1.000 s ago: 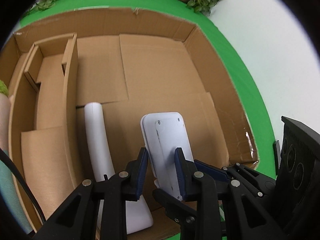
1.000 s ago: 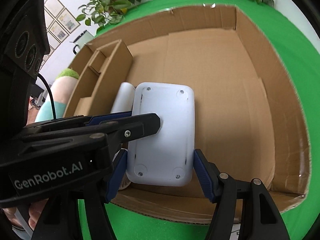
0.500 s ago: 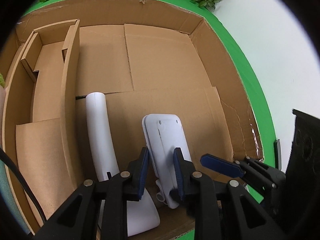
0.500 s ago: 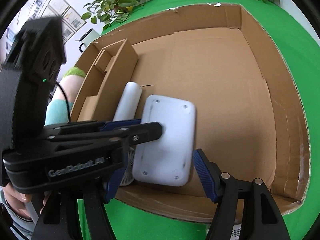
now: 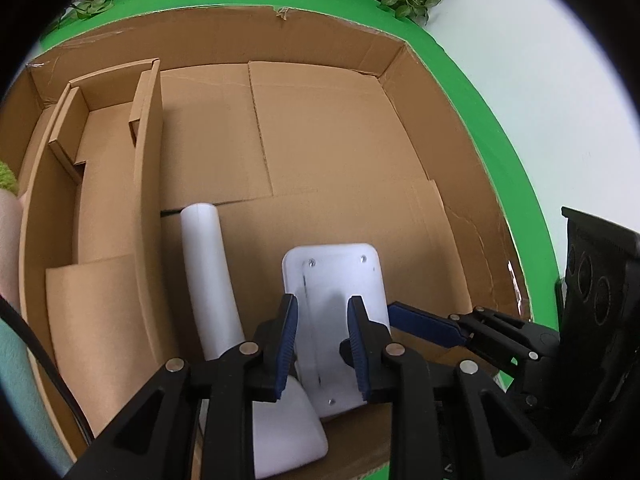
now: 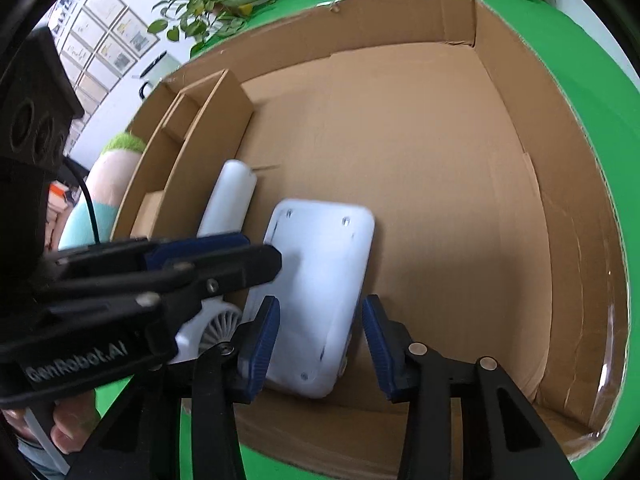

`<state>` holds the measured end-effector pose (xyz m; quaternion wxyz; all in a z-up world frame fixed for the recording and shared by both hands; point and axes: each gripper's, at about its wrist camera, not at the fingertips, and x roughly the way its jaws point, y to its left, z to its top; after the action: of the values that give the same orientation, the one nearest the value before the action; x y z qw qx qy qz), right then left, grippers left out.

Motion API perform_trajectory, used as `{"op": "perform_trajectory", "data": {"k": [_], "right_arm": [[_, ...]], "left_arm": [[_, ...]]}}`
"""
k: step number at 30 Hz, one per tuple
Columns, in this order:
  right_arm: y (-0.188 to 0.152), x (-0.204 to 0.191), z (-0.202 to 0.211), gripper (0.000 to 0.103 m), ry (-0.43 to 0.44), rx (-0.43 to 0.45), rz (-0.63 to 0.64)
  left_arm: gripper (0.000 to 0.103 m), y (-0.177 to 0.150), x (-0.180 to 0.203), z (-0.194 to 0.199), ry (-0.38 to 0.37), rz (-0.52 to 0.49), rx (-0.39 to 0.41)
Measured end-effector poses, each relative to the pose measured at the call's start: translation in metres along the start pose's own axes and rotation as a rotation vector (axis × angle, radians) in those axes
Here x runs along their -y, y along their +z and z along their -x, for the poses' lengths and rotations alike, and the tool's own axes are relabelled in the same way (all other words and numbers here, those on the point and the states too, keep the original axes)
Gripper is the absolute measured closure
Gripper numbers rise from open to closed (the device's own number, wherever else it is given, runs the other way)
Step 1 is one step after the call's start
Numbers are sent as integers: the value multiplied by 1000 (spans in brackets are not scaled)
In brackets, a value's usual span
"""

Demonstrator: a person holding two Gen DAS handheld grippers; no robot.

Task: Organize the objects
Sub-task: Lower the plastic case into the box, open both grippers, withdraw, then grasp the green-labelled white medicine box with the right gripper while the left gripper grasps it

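Fingers (image 5: 286, 340) of the left gripper (image 5: 322, 346) pinch the white flat device (image 5: 336, 304) on edge near the cardboard box's (image 5: 320, 32) near wall, beside the white fan (image 5: 208, 280), apparently steadying it while the right gripper (image 6: 320, 344), its fingers just narrowing, straddles it without pressing.

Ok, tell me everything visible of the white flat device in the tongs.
The white device is a flat, rounded-corner plastic slab, screws at the corners of its upturned face. It tilts over the cardboard box's near floor beside a white tube. The left tongs grip it; the right tongs, just closing, straddle its near end without pinching.
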<state>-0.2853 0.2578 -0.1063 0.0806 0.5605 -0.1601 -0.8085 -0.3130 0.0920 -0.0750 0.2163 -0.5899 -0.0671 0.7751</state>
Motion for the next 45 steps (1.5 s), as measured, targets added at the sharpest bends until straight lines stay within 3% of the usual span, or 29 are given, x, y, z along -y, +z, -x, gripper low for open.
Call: {"op": "perform_trajectory", "data": {"k": [5,13,24,28,31,33,34,36,39,41,43,45], "right_arm": [[7,-2,-5,64,10,6,31],[7,-10,-4,68,20,24,105],[-9,-10,3,62,25,12,99],[-13,-11,6,61,23,19,101],[-17,-16,17,58,-2,58,107],[-22,-21,32,40,-29,110,106],[-25,-23,41,25,-45,145,104],[-34,-28,64,7,-82,220,111],[-54,-39,98,1,-141,313,139],[-73,-49,120,1,-194,387,169],[-99,-58,143,1,-223,462,194],[-122,-66,158,1,-245,513,208]], "left_arm": [[78,17,2,4,-3,-4,29],[79,30,8,-18,12,-13,-11],[79,25,7,-15,-1,4,-22],[79,18,8,-8,32,-4,-5],[79,9,10,17,26,-10,72],[79,1,11,38,35,-20,132],[79,-6,13,52,49,-33,175],[78,-23,20,83,93,-80,287],[58,-60,35,125,187,-158,462],[28,-85,42,146,224,-177,571],[24,-118,45,165,260,-168,682],[24,-135,49,170,293,-175,734]]}}
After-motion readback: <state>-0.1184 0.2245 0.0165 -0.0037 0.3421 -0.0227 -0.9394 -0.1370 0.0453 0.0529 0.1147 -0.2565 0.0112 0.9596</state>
